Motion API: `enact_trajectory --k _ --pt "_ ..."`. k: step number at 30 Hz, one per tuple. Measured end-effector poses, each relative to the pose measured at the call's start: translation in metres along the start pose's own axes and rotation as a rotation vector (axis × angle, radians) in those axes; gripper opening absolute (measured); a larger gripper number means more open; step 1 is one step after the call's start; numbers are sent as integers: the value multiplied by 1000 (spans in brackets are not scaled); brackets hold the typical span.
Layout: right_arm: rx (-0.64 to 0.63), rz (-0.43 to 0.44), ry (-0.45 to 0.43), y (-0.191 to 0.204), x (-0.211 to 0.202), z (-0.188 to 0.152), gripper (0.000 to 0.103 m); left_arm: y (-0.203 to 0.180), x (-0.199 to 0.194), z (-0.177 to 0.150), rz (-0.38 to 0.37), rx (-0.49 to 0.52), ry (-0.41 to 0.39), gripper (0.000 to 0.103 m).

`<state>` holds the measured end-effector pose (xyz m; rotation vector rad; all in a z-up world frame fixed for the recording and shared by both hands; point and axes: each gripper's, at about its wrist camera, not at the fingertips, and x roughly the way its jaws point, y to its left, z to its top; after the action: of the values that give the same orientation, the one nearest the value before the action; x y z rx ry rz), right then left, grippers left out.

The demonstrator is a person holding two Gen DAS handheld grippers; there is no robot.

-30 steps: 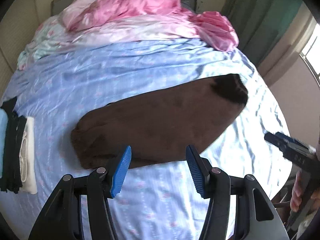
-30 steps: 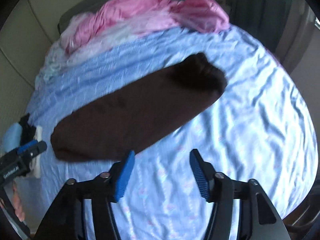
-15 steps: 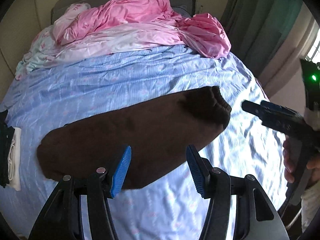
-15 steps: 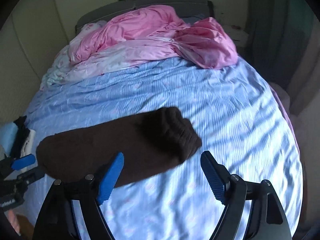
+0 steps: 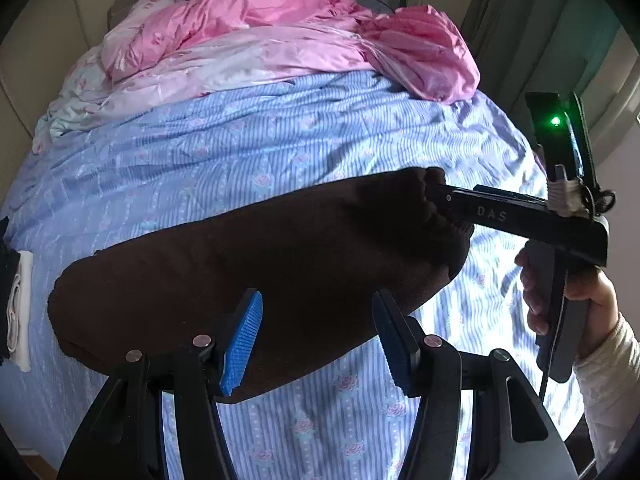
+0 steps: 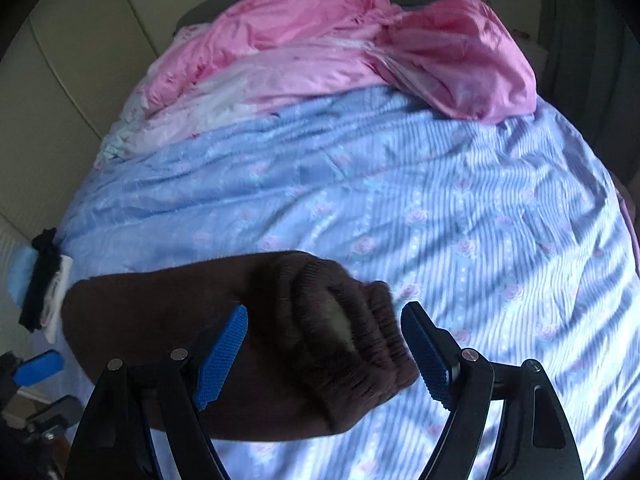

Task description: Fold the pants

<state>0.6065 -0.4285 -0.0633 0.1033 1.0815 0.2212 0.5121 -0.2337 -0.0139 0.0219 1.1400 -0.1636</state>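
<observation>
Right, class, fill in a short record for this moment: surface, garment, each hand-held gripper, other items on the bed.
surface: bed with blue striped sheet
garment: brown pants, lying flat, elastic waistband at the right end
left hand-held gripper: open, over the pants' near edge
right hand-held gripper: open, jaws just widened, straddling the waistband, not pressing it
other items: pink bedding at the head; folded clothes at the left edge

A blue striped bedsheet [image 5: 248, 152] with small roses covers the bed. At its far end lies a crumpled pink blanket [image 5: 280, 28]. At the sheet's left edge sits a stack of folded clothes [image 6: 42, 284]. Green curtains [image 5: 560, 32] hang beyond its right side.
</observation>
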Motion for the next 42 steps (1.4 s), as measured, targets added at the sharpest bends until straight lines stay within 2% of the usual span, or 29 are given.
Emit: enact_trajectory --k 5,14,19,22,28,33,36,38,39,42 --pt "69 34 16 -30 17 -4 80 -10 10 2 -2 20 11 56" --pt "276 103 66 -78 52 -13 80 -23 21 10 1 30 14 56" --pt "332 133 100 -88 67 -25 80 -21 34 20 20 10 6 56" --pt "362 140 114 -91 74 -31 79 -15 50 31 9 -41 24 56" --pt "340 127 138 -84 80 -40 74 -3 81 43 -1 -104 82 56" --pt "354 127 157 -85 89 -40 73 1 86 42 1 -110 99 56" --pt "331 98 165 -81 91 -39 68 3 85 39 -6 -115 106 56" --pt "322 98 166 -77 91 -37 52 5 84 37 -12 -121 111 56" --pt "331 114 170 -73 93 -35 50 6 83 36 -14 -125 111 56" --pt "322 77 175 -66 89 -30 44 9 75 33 -23 -131 106 56"
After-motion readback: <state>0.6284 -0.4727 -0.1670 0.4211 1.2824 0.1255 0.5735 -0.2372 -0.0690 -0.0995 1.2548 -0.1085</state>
